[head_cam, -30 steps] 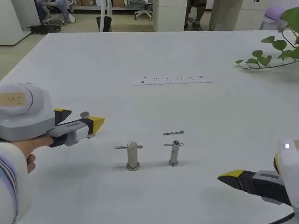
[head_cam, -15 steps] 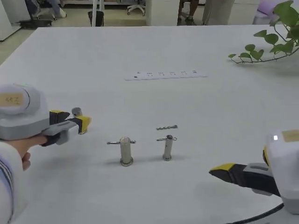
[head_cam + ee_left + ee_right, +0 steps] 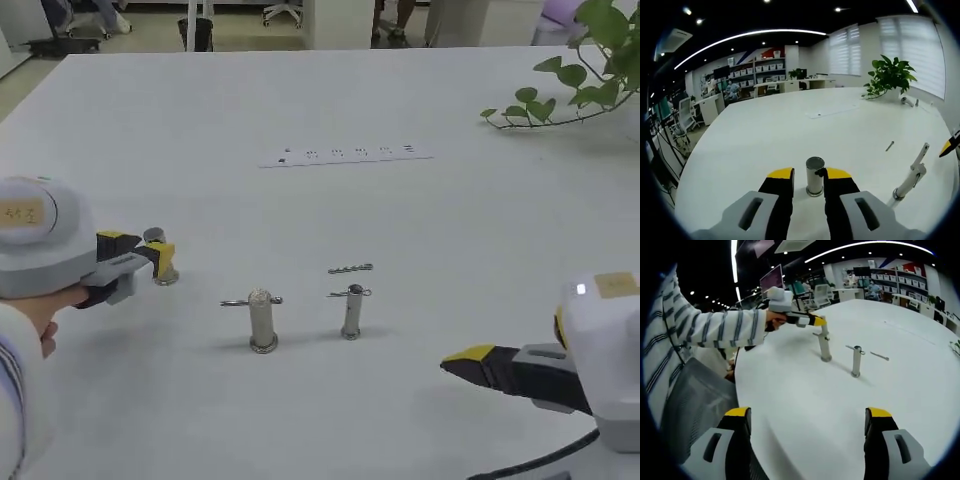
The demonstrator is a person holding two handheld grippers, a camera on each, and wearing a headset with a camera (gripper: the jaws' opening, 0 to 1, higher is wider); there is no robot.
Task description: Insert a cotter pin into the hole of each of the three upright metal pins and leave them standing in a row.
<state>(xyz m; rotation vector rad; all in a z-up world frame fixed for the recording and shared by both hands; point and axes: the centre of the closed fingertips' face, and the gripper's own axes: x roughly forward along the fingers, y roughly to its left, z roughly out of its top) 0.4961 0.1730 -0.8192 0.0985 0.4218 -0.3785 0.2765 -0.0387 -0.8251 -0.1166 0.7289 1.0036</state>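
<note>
Three metal pins stand upright in a row on the white table [image 3: 450, 220]. The middle pin [image 3: 262, 320] and the right pin [image 3: 351, 311] each carry a cotter pin through the head. A loose cotter pin [image 3: 350, 268] lies just behind the right pin. The left pin [image 3: 160, 258] has a bare top and stands between the fingertips of my left gripper [image 3: 152, 252]. In the left gripper view that pin [image 3: 814, 176] touches the right finger, with a gap at the left finger. My right gripper [image 3: 470, 358] hovers at the front right, and its jaws [image 3: 807, 412] are wide open and hold nothing.
A white power strip [image 3: 345, 154] lies flat at the middle back of the table. Plant branches [image 3: 570, 90] reach over the back right corner. Office chairs and desks stand beyond the far edge.
My left gripper has drawn back to the left, so the left pin now stands at its fingertips. The pins have not moved; the head camera shifted. The right gripper is about where it was.
</note>
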